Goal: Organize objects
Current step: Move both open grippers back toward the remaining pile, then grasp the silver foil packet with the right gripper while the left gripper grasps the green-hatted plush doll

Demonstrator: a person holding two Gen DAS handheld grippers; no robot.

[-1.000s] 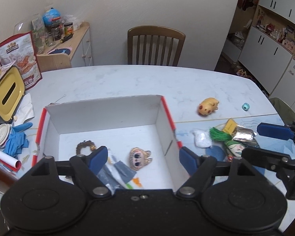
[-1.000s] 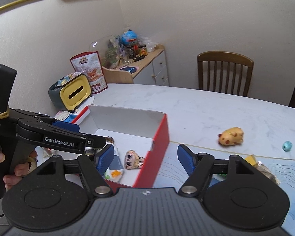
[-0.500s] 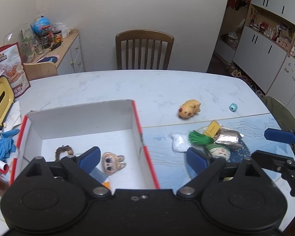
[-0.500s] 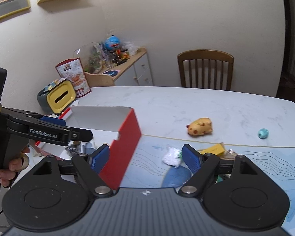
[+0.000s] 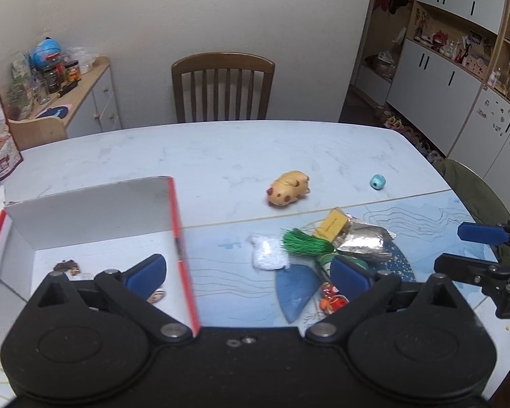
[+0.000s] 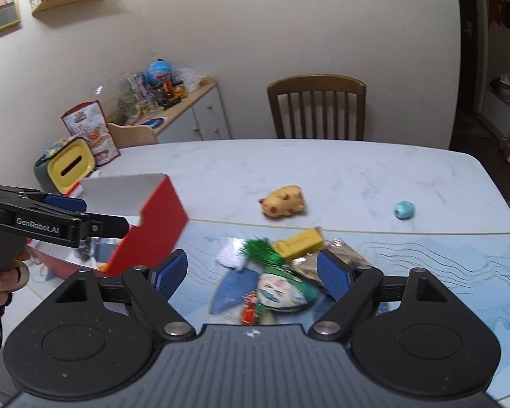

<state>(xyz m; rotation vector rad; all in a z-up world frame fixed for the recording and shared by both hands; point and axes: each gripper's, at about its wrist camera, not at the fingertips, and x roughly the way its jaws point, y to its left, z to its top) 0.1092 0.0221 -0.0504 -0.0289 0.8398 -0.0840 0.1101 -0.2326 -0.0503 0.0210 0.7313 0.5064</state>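
A white box with red outer walls stands at the table's left; small trinkets lie inside it. To its right, a pile rests on a blue mat: white fluff, green tassel, yellow packet, silver foil, blue wedge, and a green-haired doll head. Farther back lie a yellow pig toy and a teal bead. My left gripper is open, straddling the box's right wall. My right gripper hangs open over the doll head, holding nothing.
A wooden chair stands behind the table. A cluttered sideboard sits at the back left, near a yellow-faced tissue box and a snack bag. White cabinets line the right wall. A hand holds the left gripper.
Both grippers have swung right, away from the box interior toward the pile on the mat. The box now sits at the left of both views. Both stayed open.
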